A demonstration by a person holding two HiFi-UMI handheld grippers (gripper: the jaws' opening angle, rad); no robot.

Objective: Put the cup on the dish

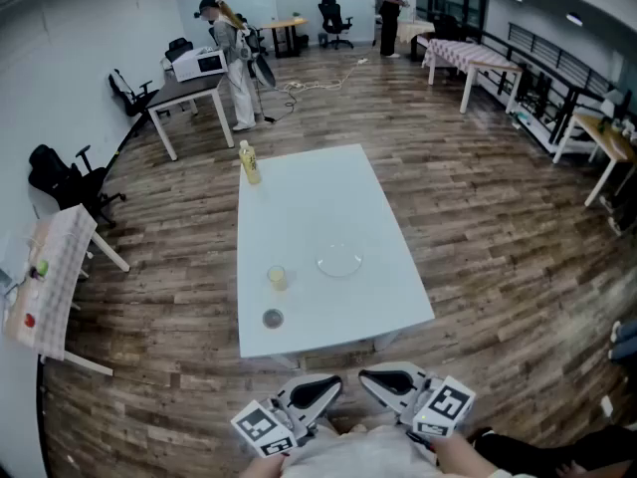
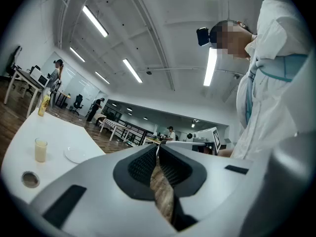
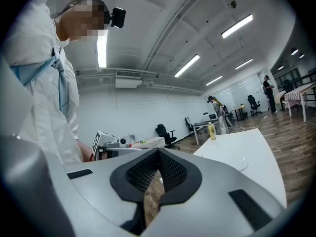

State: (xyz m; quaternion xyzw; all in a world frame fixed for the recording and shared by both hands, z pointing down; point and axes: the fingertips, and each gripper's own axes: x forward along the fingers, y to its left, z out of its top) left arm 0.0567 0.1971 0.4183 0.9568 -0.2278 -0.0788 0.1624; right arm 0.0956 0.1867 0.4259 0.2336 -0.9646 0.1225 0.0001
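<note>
A small clear cup [image 1: 277,278] with yellow liquid stands near the front left of the white table [image 1: 309,217]. A clear glass dish [image 1: 339,261] lies a little to its right, apart from it. Both grippers are held close to the person's body, short of the table's near edge and away from cup and dish. My left gripper [image 1: 328,384] is shut with nothing in it, and so is my right gripper [image 1: 373,378]. In the left gripper view the shut left gripper [image 2: 158,151] points past the cup [image 2: 41,149] and dish [image 2: 75,154]. The right gripper view shows the shut right gripper [image 3: 158,154] and the dish [image 3: 233,163].
A small dark round disc [image 1: 273,318] lies near the table's front left corner. A yellow bottle [image 1: 249,162] stands at the far left corner. Wooden floor surrounds the table. Desks, chairs and two people [image 1: 236,63] stand far behind.
</note>
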